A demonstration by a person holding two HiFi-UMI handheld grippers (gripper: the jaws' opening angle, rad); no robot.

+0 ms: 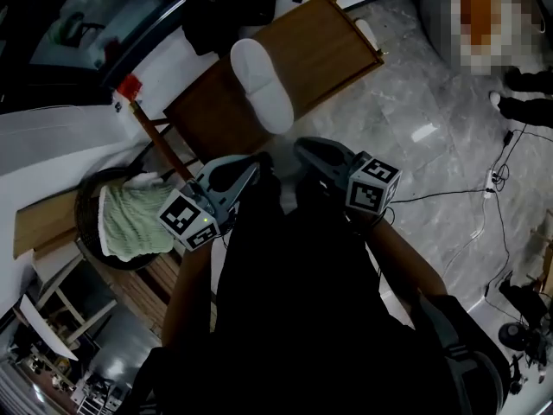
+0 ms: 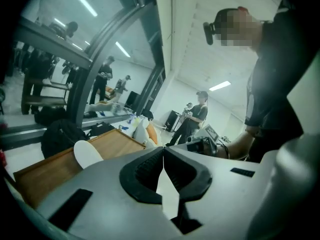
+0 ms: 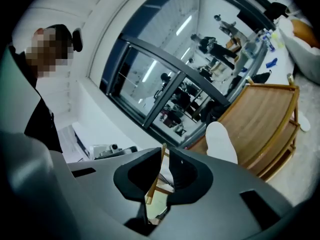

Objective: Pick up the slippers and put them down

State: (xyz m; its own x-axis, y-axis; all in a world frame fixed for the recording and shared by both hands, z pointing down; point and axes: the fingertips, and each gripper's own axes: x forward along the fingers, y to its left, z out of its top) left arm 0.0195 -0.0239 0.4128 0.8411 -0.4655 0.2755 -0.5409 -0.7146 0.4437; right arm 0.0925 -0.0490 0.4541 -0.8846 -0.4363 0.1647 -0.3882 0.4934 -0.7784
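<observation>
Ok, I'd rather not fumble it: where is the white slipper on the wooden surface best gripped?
Probably the near end of the white slipper, approached from the near edge of the wooden surface, with the jaws opened above and below its thin rim. It lies flat with its long axis running toward that edge, so that end is closest and thin enough to pinch.

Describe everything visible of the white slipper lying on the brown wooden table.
The white oval slipper looks smooth and plain, with rounded ends, one broader than the other. It lies flat on the brown wooden table, lengthwise toward the person, its near end close to the table's edge. Only the table touches it. The left hand-held gripper and right hand-held gripper sit short of it, both shut and empty.
</observation>
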